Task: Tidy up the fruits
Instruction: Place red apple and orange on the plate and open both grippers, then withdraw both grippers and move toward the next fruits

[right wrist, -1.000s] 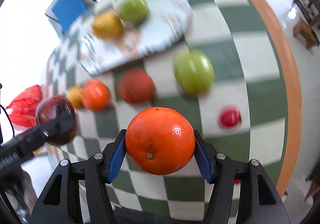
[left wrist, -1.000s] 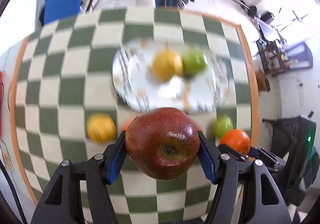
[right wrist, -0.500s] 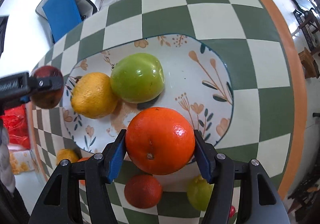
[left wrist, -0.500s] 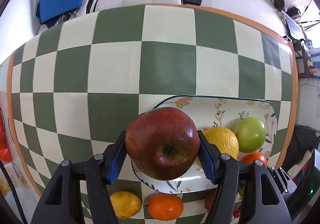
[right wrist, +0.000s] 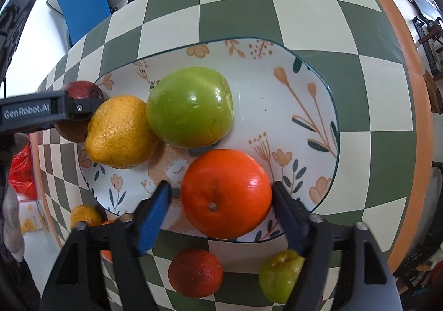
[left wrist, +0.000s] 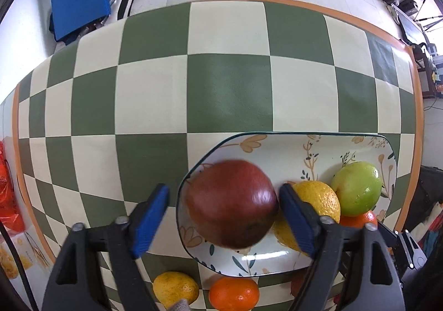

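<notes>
A floral plate [left wrist: 279, 150] [right wrist: 277, 94] sits on the checkered table. My left gripper [left wrist: 224, 216] is open, its blue pads apart around a dark red apple [left wrist: 232, 203] that rests at the plate's left end. My right gripper [right wrist: 220, 208] is open around an orange [right wrist: 225, 193] lying on the plate's near side. A lemon [right wrist: 120, 132] [left wrist: 318, 197] and a green apple [right wrist: 191, 106] [left wrist: 357, 187] lie on the plate between them. The red apple also shows in the right wrist view [right wrist: 83, 89], partly behind the left gripper's finger.
Off the plate near the front edge lie a lemon [left wrist: 175, 288], a small orange [left wrist: 234, 293], a dark red-orange fruit [right wrist: 195, 272] and a small green fruit [right wrist: 281, 275]. A red bag [left wrist: 8, 186] lies at the left. The table's orange rim [right wrist: 415, 89] curves at the right.
Both grippers have opened and let go: the red apple and the orange now rest on the plate. Both grippers came lower and closer to the plate.
</notes>
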`<action>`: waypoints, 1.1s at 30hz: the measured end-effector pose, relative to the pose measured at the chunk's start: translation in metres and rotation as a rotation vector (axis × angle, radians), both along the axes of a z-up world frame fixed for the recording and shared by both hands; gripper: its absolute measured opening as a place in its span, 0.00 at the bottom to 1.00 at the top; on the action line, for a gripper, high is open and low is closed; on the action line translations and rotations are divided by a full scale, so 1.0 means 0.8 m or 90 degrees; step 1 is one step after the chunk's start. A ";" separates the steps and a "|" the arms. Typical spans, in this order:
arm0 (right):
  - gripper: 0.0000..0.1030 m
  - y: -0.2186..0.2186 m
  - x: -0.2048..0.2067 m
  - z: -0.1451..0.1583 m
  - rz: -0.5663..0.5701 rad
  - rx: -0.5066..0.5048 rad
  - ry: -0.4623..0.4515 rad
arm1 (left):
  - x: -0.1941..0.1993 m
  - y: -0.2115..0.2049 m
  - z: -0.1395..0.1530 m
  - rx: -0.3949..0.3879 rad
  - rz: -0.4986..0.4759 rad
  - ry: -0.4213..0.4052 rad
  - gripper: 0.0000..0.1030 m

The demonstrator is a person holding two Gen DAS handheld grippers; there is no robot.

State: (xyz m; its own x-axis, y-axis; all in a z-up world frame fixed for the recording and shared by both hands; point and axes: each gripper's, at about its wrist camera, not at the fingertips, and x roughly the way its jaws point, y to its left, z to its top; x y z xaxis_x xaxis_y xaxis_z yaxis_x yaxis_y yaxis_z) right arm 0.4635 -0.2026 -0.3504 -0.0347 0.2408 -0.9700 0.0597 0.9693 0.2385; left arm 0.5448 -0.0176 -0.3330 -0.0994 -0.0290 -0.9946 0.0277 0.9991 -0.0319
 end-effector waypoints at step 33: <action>0.92 -0.022 -0.146 0.214 -0.013 -0.109 -0.210 | -0.229 0.001 0.226 0.025 0.004 -0.310 0.89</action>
State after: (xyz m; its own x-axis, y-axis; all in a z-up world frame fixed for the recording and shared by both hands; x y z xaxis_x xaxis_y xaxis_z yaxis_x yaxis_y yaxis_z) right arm 0.3470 -0.2200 -0.1789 0.2897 0.0710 -0.9545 0.0262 0.9963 0.0820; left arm 0.3613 -0.0165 -0.1525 0.3777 0.0109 -0.9259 0.0235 0.9995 0.0214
